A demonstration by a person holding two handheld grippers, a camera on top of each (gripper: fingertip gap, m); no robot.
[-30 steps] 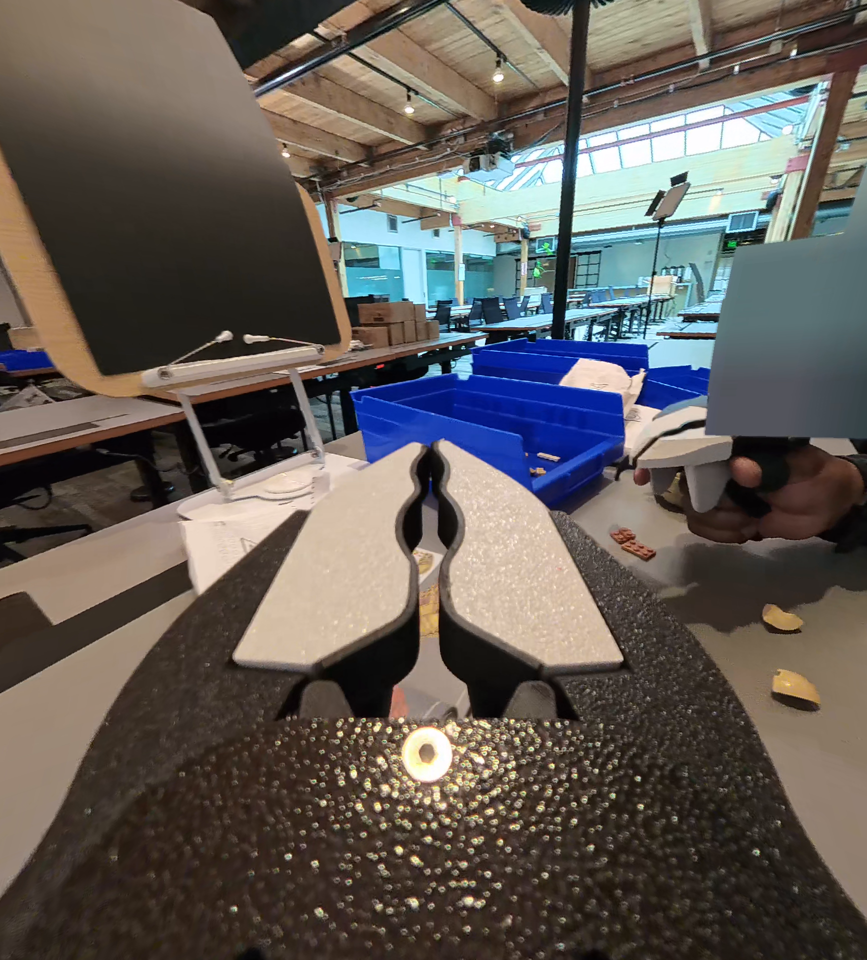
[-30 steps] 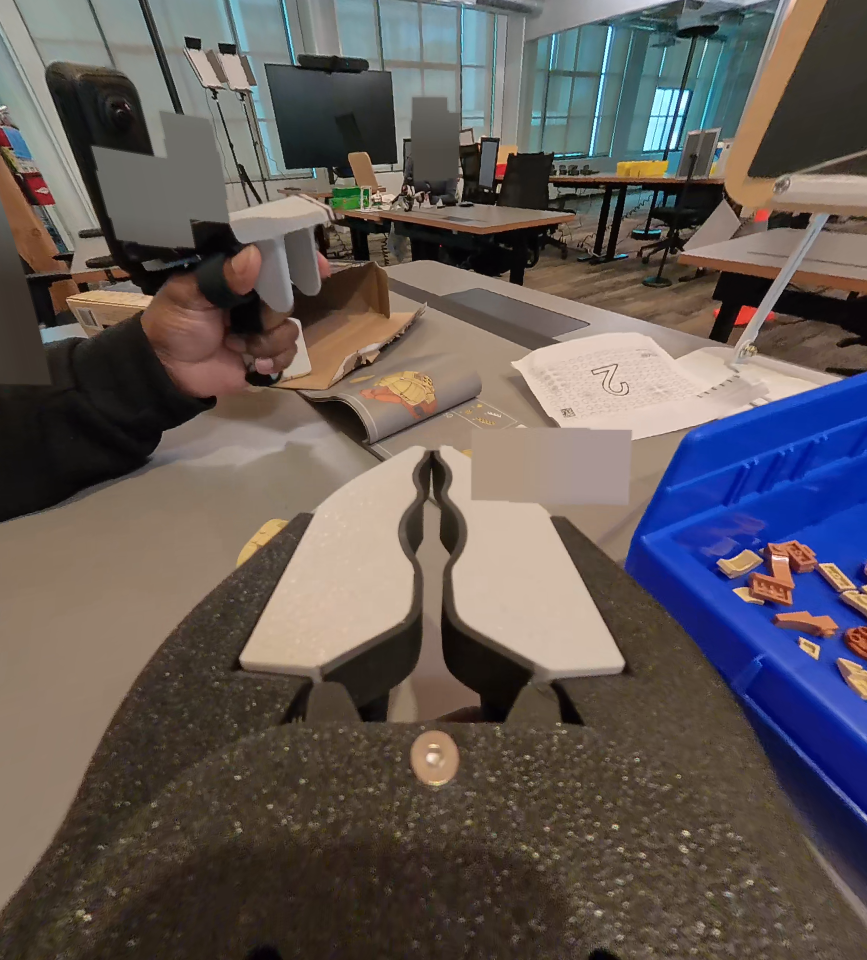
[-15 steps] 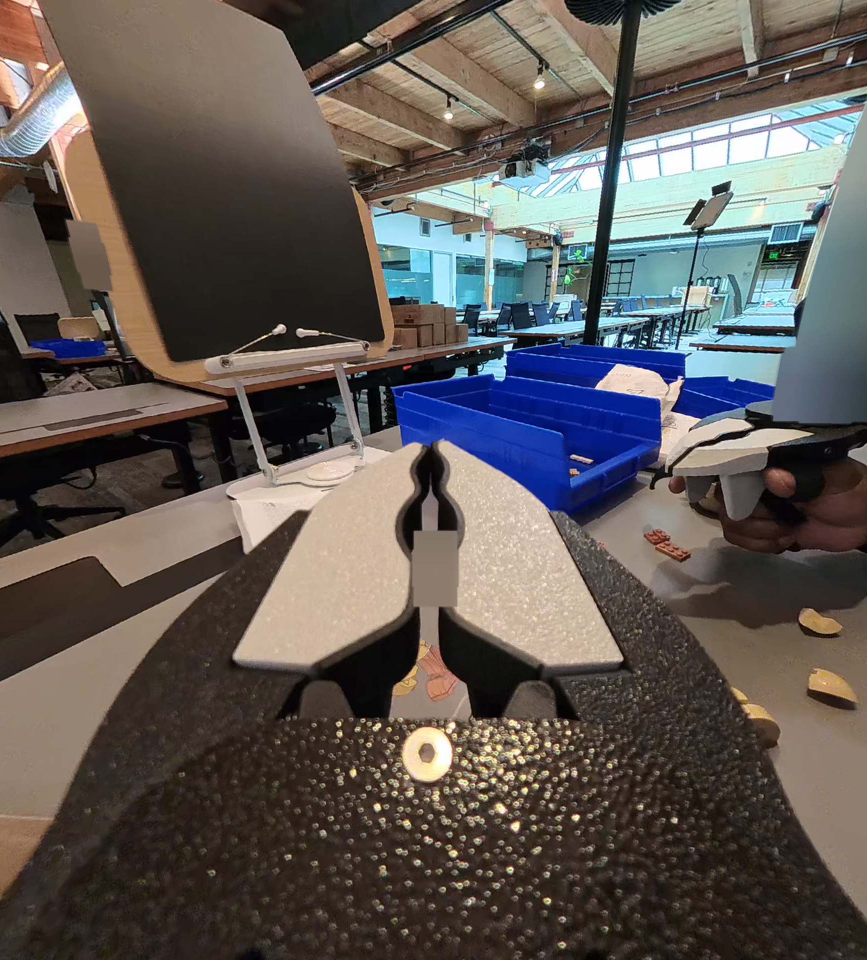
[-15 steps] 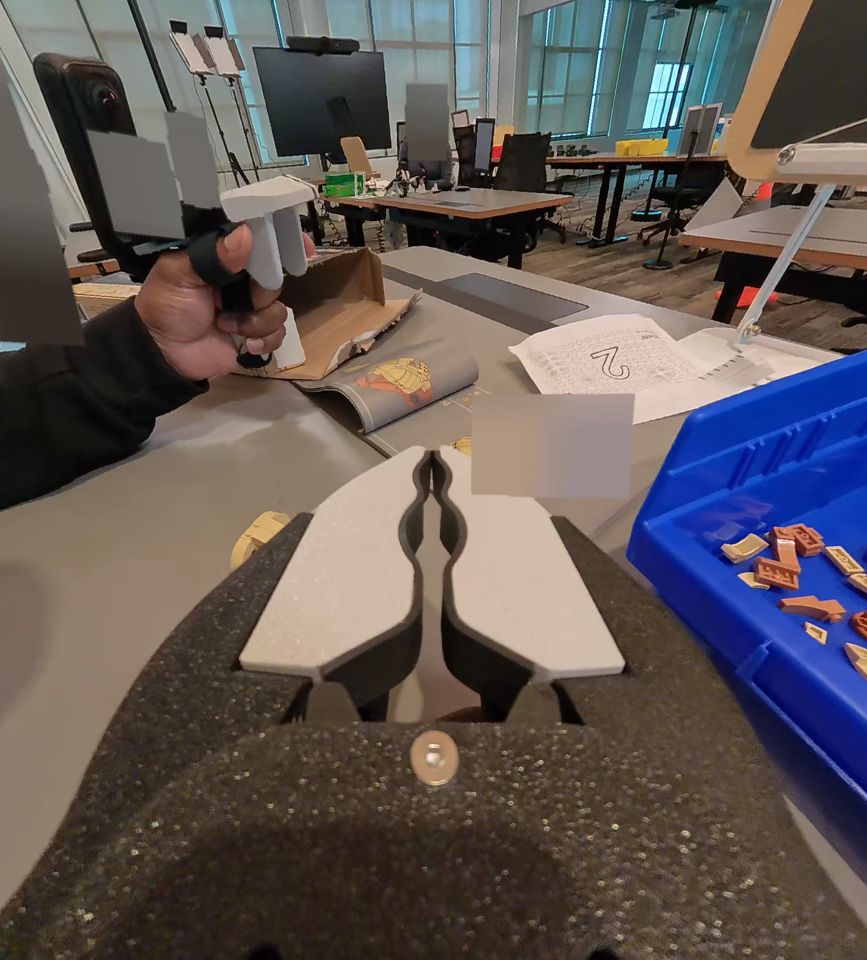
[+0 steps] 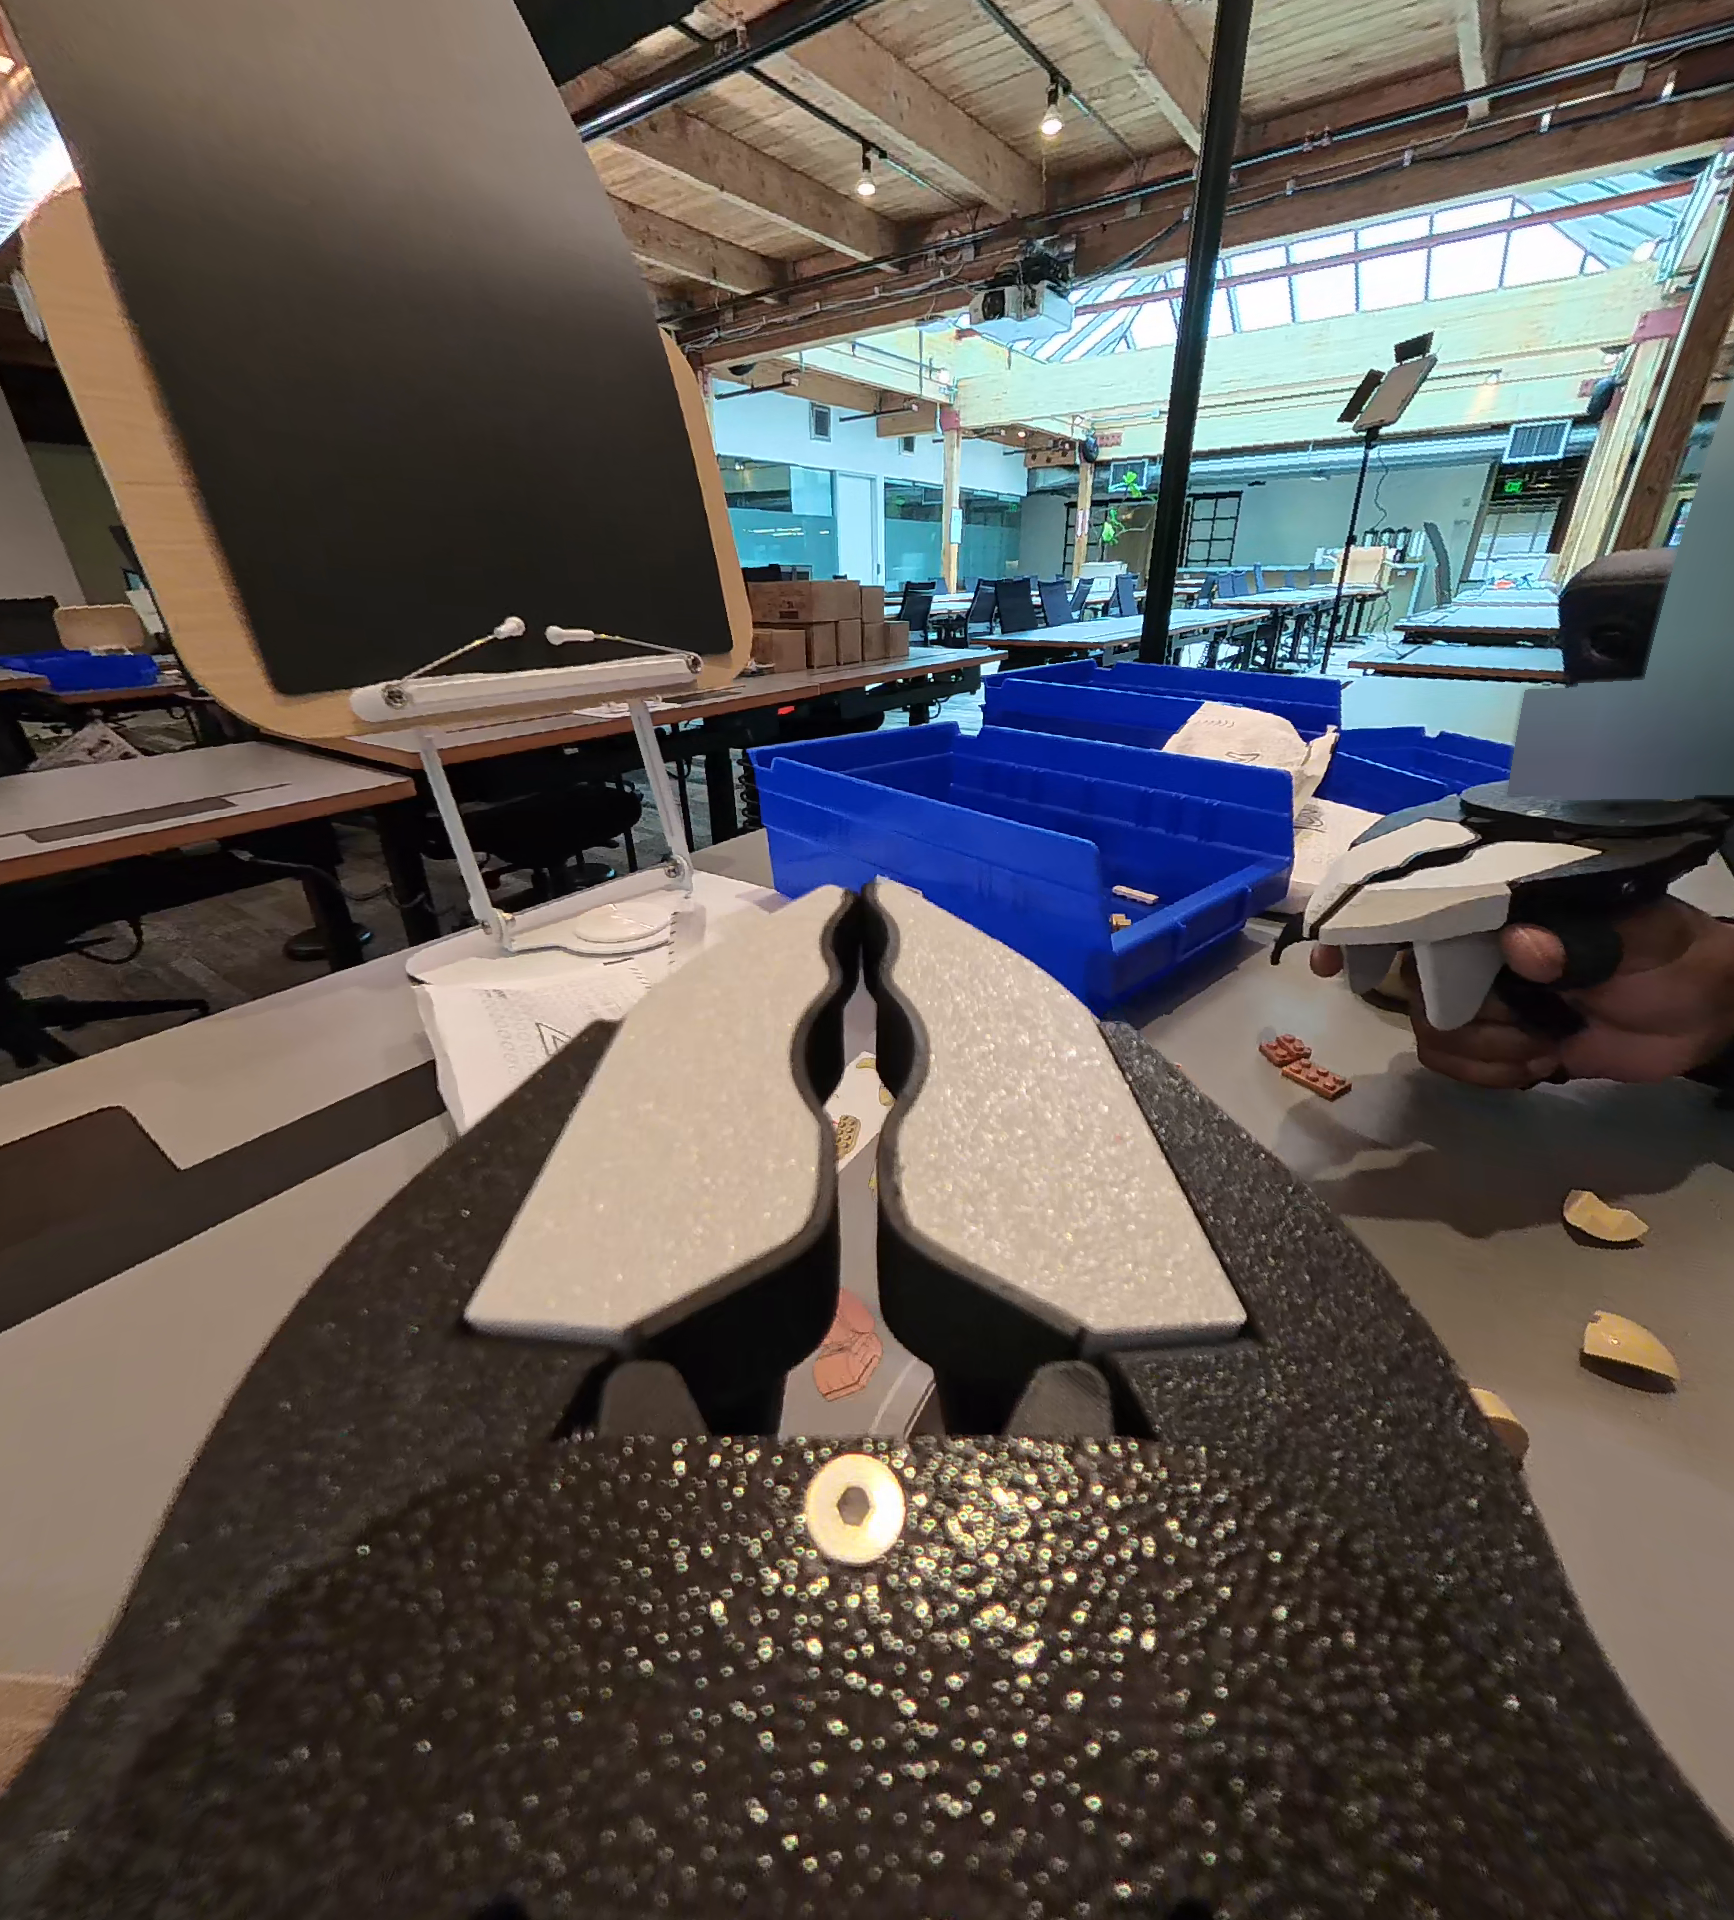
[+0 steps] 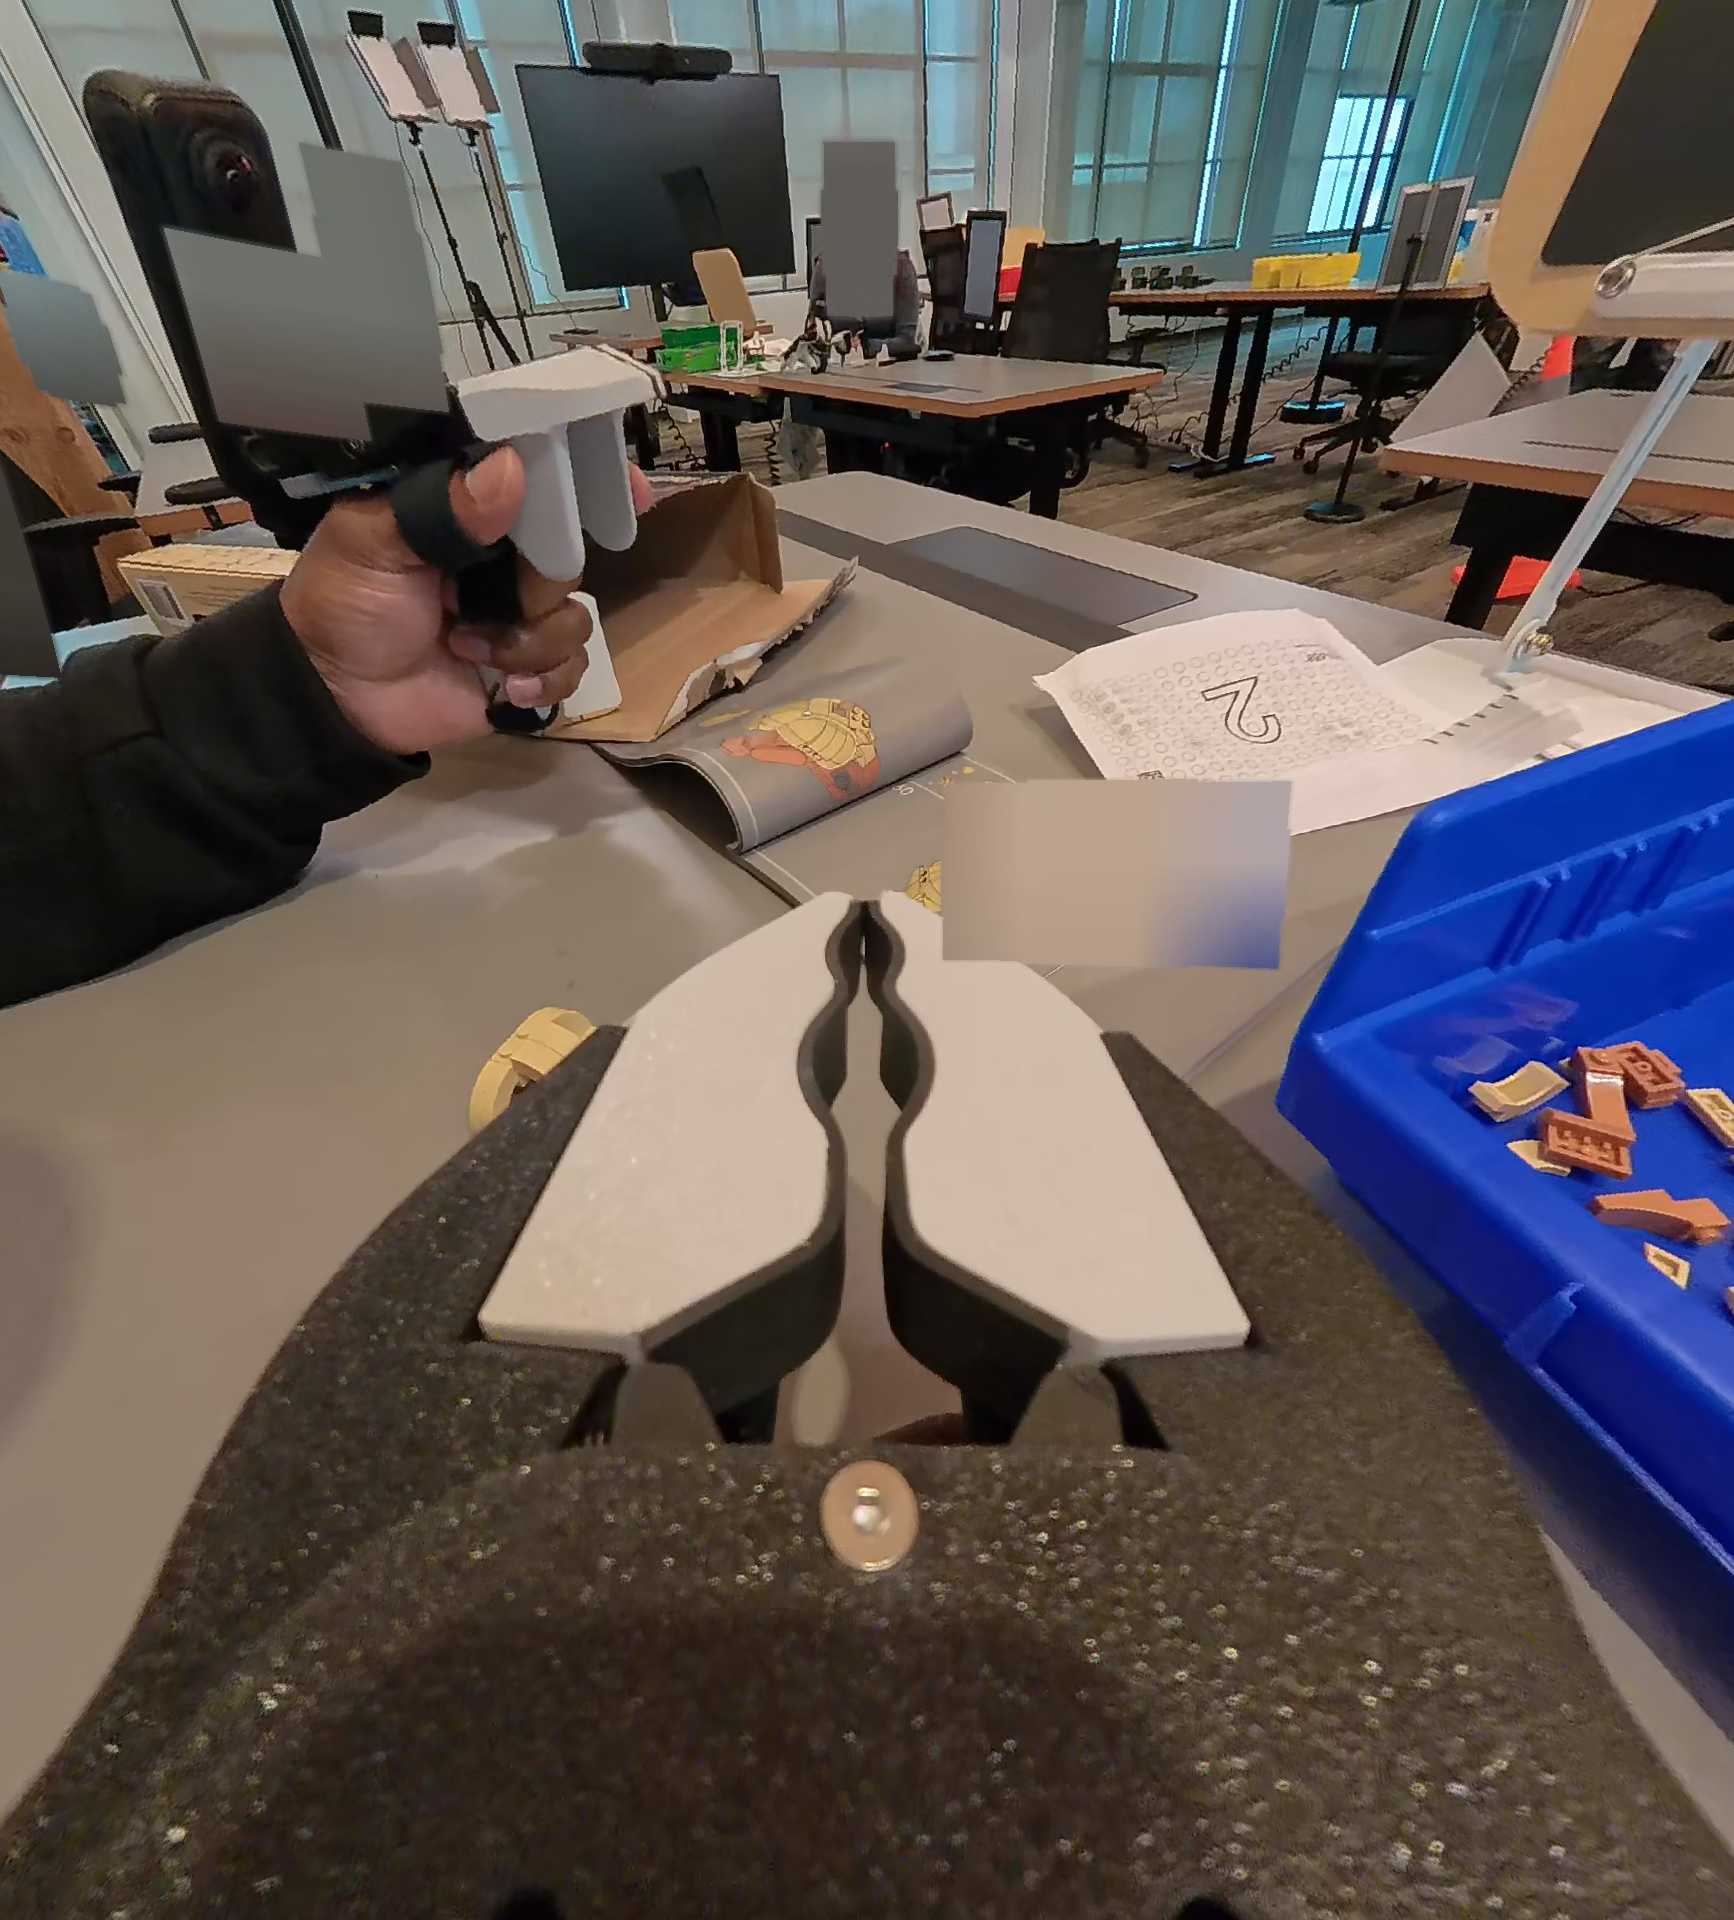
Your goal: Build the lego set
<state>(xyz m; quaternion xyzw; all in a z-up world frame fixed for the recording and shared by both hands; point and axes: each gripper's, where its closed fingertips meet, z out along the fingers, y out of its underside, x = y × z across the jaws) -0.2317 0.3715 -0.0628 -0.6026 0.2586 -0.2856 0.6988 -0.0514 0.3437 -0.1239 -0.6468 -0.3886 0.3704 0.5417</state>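
Note:
My left gripper [image 5: 861, 902] is shut and empty, held above the open instruction booklet [image 6: 821, 758] on the grey table. My right gripper [image 6: 871, 914] is shut and empty, next to a blue bin [image 6: 1528, 1039] that holds several brown and tan lego pieces [image 6: 1611, 1138]. In the left wrist view the right gripper [image 5: 1304, 935] hovers above two brown plates [image 5: 1304, 1065], with tan curved pieces [image 5: 1627, 1351] nearer on the table. A tan round piece [image 6: 520, 1060] sits just left of my right gripper. The left gripper also shows in the right wrist view [image 6: 572, 457], held up in a hand.
A tablet on a white stand [image 5: 530, 696] stands over a printed sheet [image 6: 1247, 712]. More blue bins [image 5: 1029, 821] sit behind, one with a crumpled paper bag [image 5: 1242, 743]. A torn cardboard box [image 6: 697, 613] lies at the booklet's far side. Some 20 cm of space lies between my two pairs of fingers.
My left gripper has swung a little left and tilted down. The right gripper has moved slightly closer to the blue bin. Both stayed shut.

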